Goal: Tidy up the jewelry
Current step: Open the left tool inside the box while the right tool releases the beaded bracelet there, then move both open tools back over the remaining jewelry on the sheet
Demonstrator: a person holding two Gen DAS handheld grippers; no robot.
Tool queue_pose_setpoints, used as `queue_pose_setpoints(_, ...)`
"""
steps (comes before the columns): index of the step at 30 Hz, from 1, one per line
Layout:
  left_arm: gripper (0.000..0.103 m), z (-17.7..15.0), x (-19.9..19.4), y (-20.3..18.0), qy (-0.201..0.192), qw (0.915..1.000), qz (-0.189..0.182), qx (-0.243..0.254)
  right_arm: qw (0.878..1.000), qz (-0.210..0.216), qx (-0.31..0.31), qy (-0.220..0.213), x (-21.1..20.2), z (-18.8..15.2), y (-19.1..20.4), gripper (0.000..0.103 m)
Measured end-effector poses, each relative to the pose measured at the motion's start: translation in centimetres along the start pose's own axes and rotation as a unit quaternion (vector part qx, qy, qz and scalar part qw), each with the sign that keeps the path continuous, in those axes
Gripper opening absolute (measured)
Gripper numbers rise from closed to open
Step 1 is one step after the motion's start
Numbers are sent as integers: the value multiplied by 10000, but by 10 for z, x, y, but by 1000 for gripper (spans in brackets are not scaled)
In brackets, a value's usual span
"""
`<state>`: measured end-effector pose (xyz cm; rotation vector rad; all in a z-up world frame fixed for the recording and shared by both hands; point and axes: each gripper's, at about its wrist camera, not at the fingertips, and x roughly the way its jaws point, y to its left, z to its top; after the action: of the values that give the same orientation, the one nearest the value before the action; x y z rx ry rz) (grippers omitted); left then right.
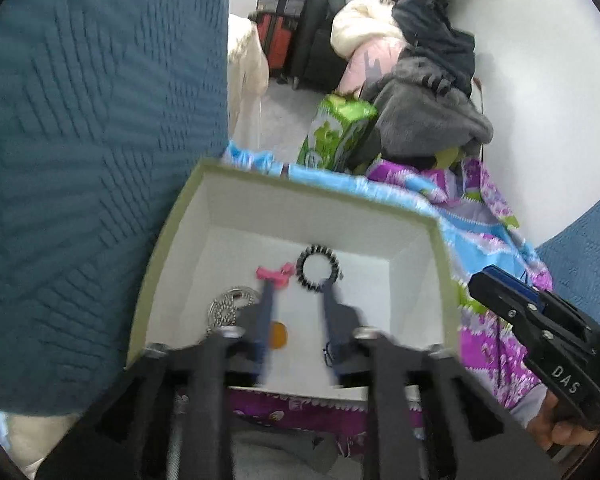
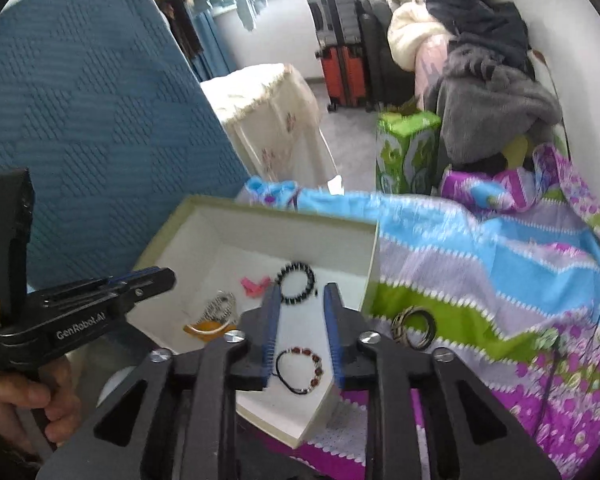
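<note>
Both tongs are matte black with blue finger pads and silver screw heads on their linkage arms. In the left wrist view the right tongs [image 1: 496,280] at the right edge bear white letters "DAS". In the right wrist view the left tongs [image 2: 160,278] at lower left read "GenRobot.AI".

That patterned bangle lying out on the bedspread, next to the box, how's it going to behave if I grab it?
The patterned bangle looks like a rigid hoop, so it should keep its shape rather than droop. Its glossy surface may slip between the pads. It lies on the soft, rumpled bedspread, so pushing would probably sink or snag it rather than roll it.
</note>
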<state>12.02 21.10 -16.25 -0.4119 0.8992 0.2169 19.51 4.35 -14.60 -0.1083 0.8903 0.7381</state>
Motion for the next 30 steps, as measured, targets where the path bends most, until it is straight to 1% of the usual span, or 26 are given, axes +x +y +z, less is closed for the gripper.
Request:
queue_pose_setpoints(1, 39, 2, -5, -3, -79, 10000, -11, 8, 10000, -11, -37, -90, -10, 5, 0, 22)
queue_pose_setpoints(6, 39, 17, -46, -28, -473, 9987, -99, 131, 9987, -35, -144, -490, -56, 24, -1, 22)
queue_pose_setpoints(9, 39, 24, -72, -40, -742, 9969, -233, 121, 9968, -76, -177, -776, -87, 34, -5, 23)
queue_pose_setpoints(13, 39, 30, -97, -62, -1037, 9937, -334, 244, 9938, -208, -224, -1067, -123, 41, -15, 23)
queue_pose_setpoints(16, 39, 31, -109, -78, -1192, 9914, -420, 341, 9915, -321, -231, -1241, -144, 42, -24, 23)
queue_pose_setpoints(21, 39, 26, -114, -106, -1297, 9886, -577, 495, 9874, -509, -101, -1494, -177, 39, -46, 23)
queue_pose_setpoints(24, 39, 21, -112, -126, -1272, 9877, -664, 621, 9850, -647, 2, -1602, -191, 33, -61, 23)
queue_pose_setpoints(27, 39, 14, -110, -143, -1233, 9871, -736, 709, 9835, -788, 113, -1627, -201, 23, -79, 23)
queue_pose_setpoints(30, 39, 5, -107, -160, -1163, 9867, -839, 770, 9814, -1016, 165, -1622, -210, 11, -95, 23)
